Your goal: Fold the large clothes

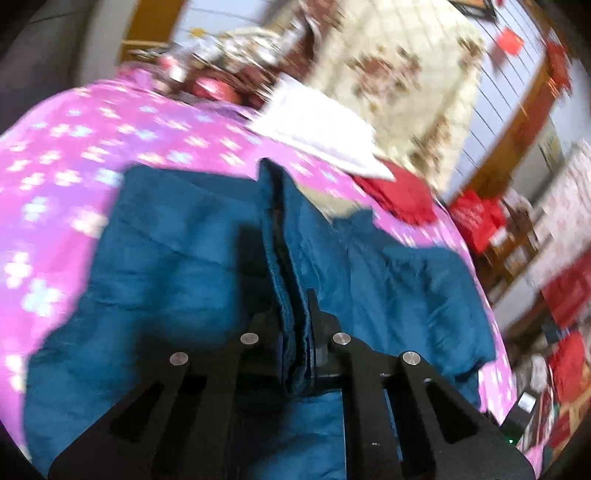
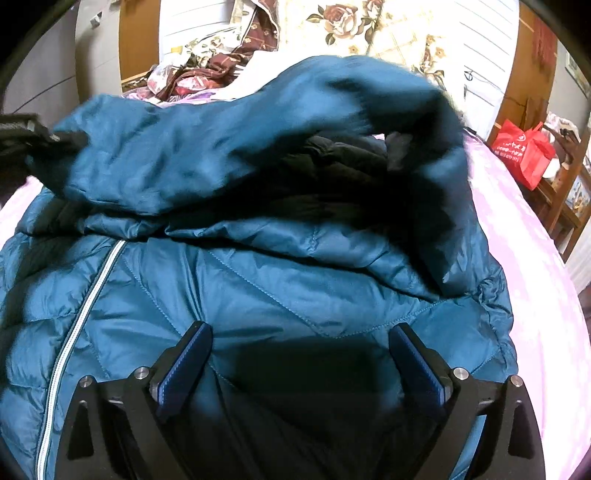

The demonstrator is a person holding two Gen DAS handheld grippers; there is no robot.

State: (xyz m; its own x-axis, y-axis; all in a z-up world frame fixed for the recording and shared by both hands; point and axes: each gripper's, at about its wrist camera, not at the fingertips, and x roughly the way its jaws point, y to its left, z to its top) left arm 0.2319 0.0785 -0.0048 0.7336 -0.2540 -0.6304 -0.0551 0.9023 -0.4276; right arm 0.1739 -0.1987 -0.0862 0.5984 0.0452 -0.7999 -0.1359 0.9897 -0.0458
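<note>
A teal quilted puffer jacket (image 2: 258,280) lies on a bed with a pink flowered cover (image 1: 74,155). Its pale zipper (image 2: 77,314) runs down the left side in the right wrist view. My left gripper (image 1: 293,314) is shut on a thick folded edge of the jacket (image 1: 284,258) and holds it above the bed. In the right wrist view that lifted part (image 2: 240,136) hangs blurred over the jacket body, with the left gripper at the far left edge (image 2: 22,136). My right gripper (image 2: 299,343) is open and empty just above the jacket's lower body.
A white folded cloth (image 1: 317,125) and a red garment (image 1: 399,199) lie on the bed beyond the jacket. A cream floral quilt (image 2: 376,29) is piled at the head. A red bag (image 2: 524,155) sits on a wooden shelf at the right.
</note>
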